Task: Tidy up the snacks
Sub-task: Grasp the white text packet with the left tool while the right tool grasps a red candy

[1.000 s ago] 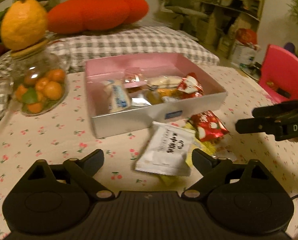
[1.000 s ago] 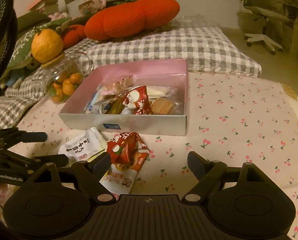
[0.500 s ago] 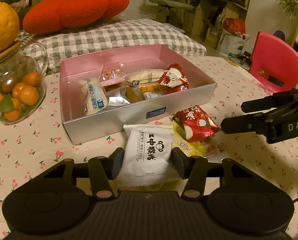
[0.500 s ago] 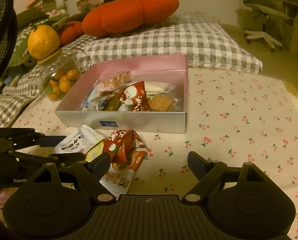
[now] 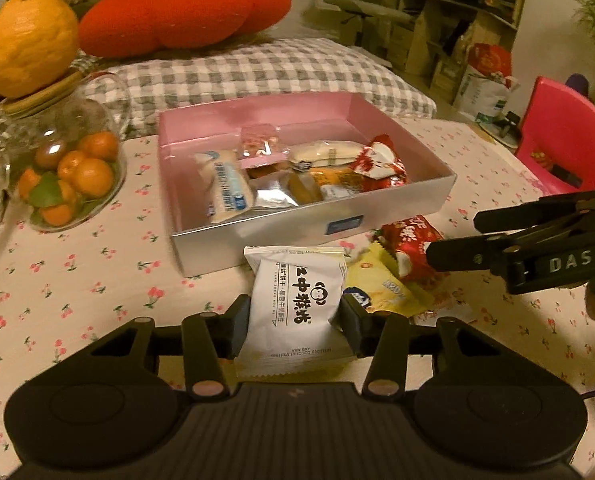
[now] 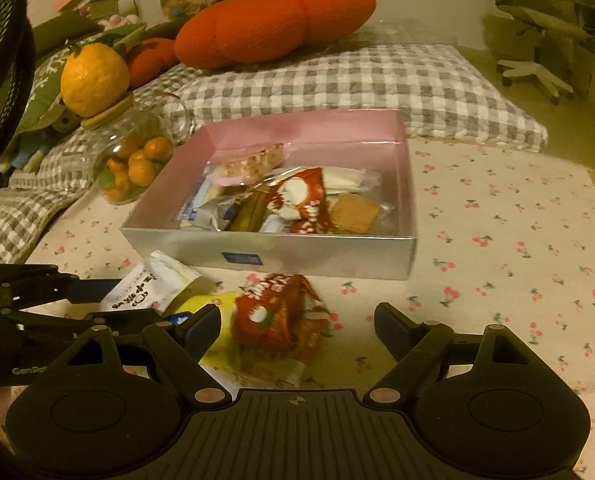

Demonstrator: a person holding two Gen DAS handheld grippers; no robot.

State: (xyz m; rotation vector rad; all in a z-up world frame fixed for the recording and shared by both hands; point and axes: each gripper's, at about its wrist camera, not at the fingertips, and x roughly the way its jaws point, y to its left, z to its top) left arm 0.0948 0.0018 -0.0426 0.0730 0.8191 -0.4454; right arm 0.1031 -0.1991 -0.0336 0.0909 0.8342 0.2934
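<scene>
In front of the pink box, the left gripper clamps the white packet; the right gripper, spread wide, hovers over the red packet.

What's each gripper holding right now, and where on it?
Left gripper is shut on the white snack packet, jaws pressing its two side edges near the middle. Right gripper is open and holds nothing; the red snack packet lies between its jaws.

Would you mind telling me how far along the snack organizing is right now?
Several snacks already lie in the pink box. The left tongs are shut on the white snack packet. The red snack packet and yellow packet remain on the tablecloth; the right tongs are open around the red one.
</scene>
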